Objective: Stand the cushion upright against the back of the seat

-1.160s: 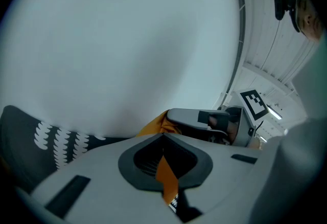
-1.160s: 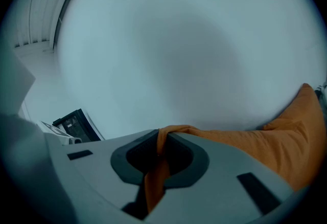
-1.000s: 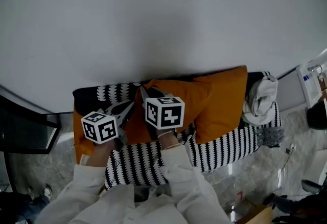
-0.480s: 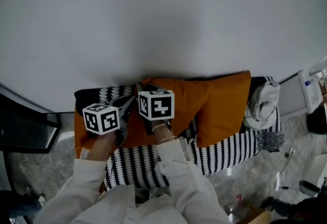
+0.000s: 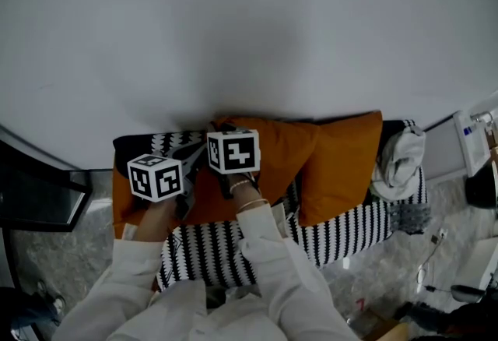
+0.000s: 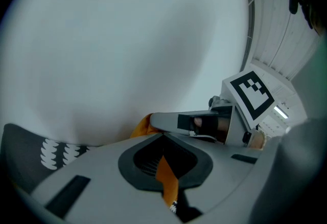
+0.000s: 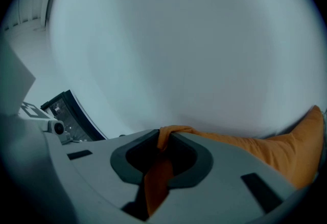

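Observation:
An orange cushion (image 5: 284, 151) leans on the black-and-white patterned seat (image 5: 350, 226), its top edge at the foot of the white wall. My left gripper (image 5: 189, 154) is shut on a fold of the cushion's orange fabric (image 6: 167, 179) at its left end. My right gripper (image 5: 226, 131) is shut on the orange top edge (image 7: 159, 166) a little to the right. In the left gripper view my right gripper (image 6: 168, 120) lies close beside the left gripper (image 6: 163, 138). The right gripper view shows the cushion (image 7: 286, 151) stretching off to the right of the right gripper (image 7: 166, 138).
A second orange cushion (image 5: 342, 164) stands to the right, overlapping the held one. A white bundled cloth (image 5: 397, 156) sits at the seat's right end. More orange fabric (image 5: 118, 203) shows at the left end. A dark glass panel (image 5: 39, 203) stands left of the seat.
Both grippers have moved toward the wall with the cushion's edge in them, the right one also a little to the left. The cushion's top now sits closer to the wall.

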